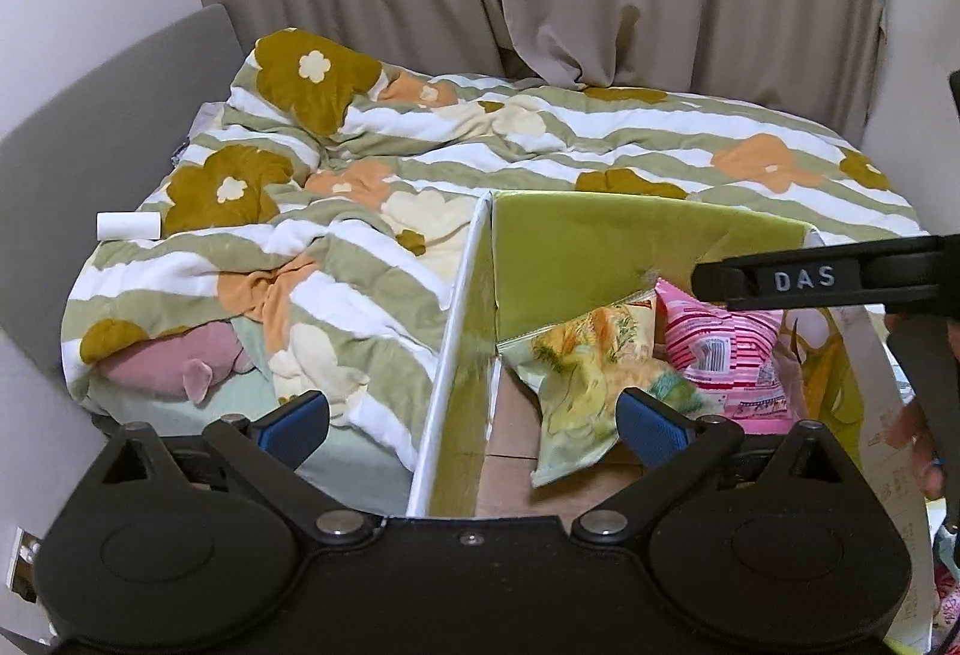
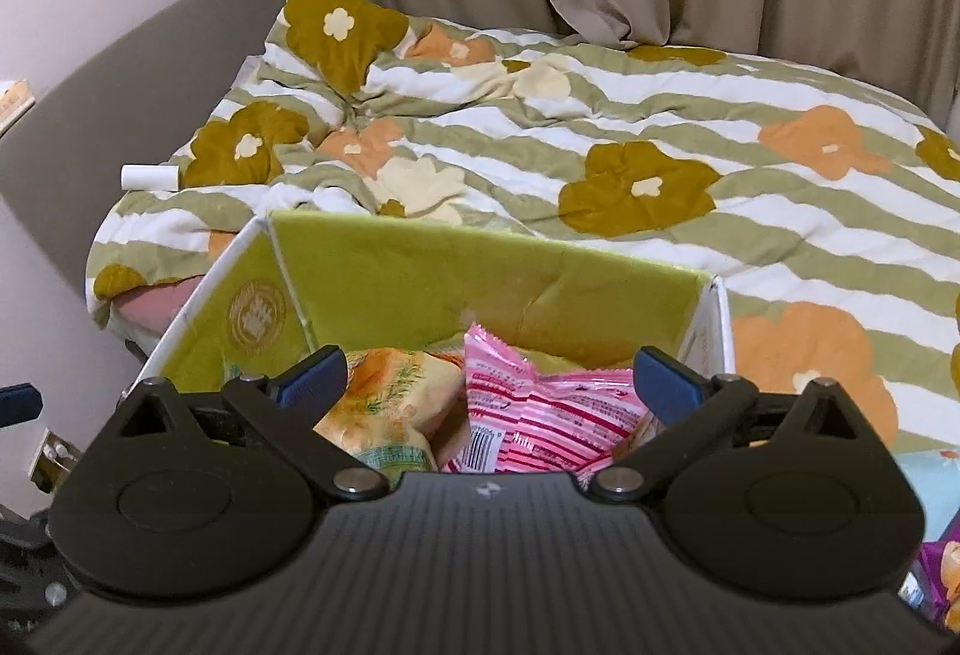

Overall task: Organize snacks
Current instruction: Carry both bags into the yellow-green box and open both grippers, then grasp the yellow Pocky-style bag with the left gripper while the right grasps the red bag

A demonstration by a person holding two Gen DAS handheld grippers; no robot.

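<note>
Below, pink snack bag (image 2: 540, 409) lies between right gripper's (image 2: 489, 373) spread jaws

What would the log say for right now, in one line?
left gripper: open, empty | right gripper: open, empty | pink snack bag and yellow snack bag: in box

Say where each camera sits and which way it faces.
Left wrist: on the left gripper, open over the green-lined cardboard box's left wall, facing the bed; the right gripper's black body crosses at right.
Right wrist: on the right gripper, open above the box, looking forward.
Shared: box, yellow snack bag, pink striped snack bag, floral duvet.
</note>
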